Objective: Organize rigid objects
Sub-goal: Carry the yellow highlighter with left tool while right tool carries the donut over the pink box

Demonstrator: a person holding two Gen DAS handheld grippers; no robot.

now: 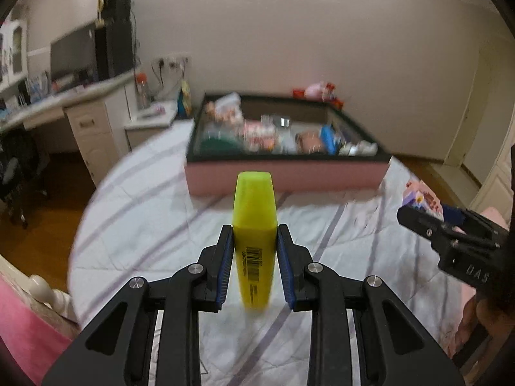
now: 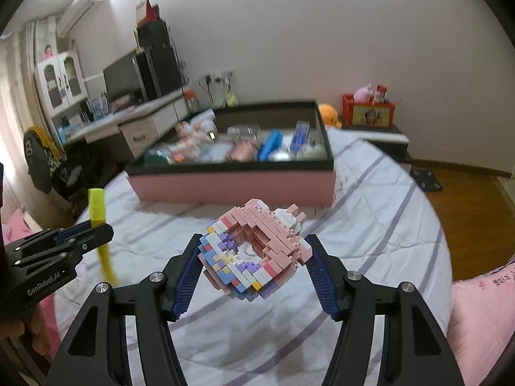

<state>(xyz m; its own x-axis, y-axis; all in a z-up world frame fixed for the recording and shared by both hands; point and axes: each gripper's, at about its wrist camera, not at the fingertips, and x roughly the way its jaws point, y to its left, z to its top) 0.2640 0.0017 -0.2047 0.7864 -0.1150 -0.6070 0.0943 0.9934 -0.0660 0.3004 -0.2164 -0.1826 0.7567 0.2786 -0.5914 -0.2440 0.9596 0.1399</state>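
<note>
The left gripper (image 1: 255, 234) pinches a yellow highlighter (image 1: 255, 241) upright between its pads, lifted off the bed (image 1: 135, 212). The right gripper (image 2: 254, 247) clamps a pastel brick model (image 2: 254, 251) — also held clear of the bed, short of the pink box (image 2: 231, 186) near the far edge.
</note>
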